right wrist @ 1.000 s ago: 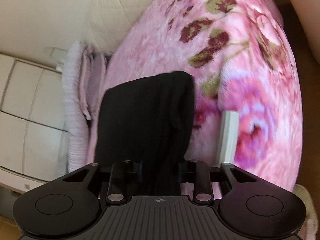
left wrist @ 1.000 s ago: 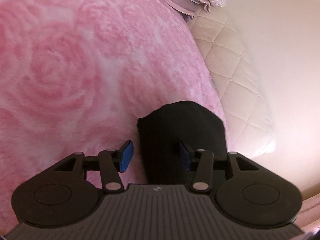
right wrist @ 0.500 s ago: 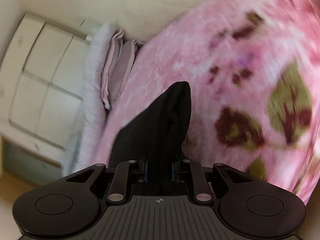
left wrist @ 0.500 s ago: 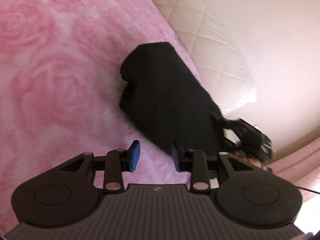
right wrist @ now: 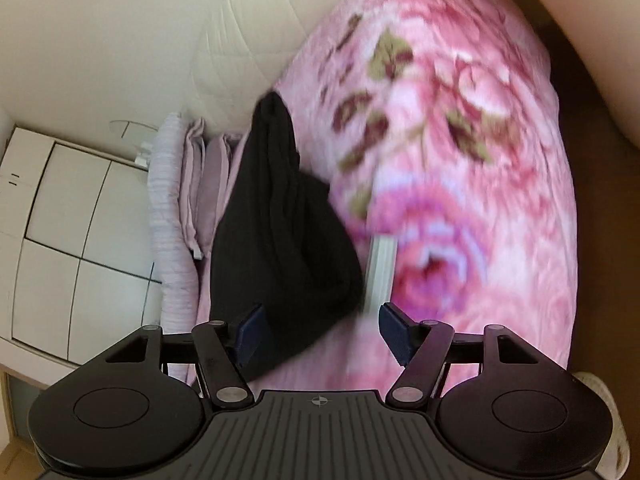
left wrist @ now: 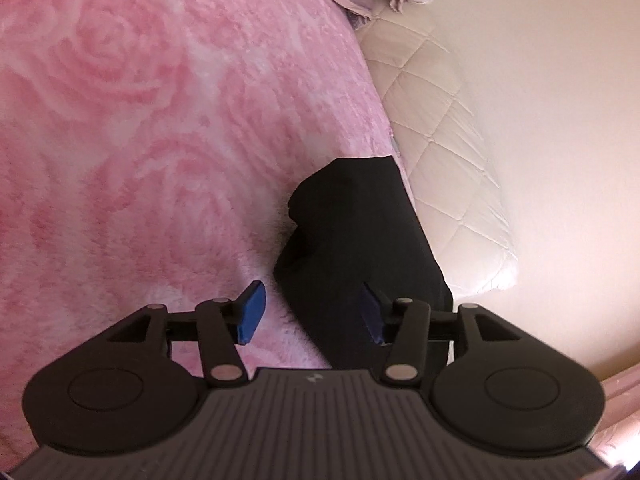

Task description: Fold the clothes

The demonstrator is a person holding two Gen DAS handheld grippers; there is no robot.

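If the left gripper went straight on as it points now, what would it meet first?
Probably the black garment: it lies just ahead of the open left gripper, partly between its fingers, on the pink blanket. Depth is unclear, so it may skim over it.

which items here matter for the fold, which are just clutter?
Job:
black garment
left tool, open
right tool, open
pink floral blanket, the work surface

Lying about:
pillows
white flat object on the blanket
quilted mattress
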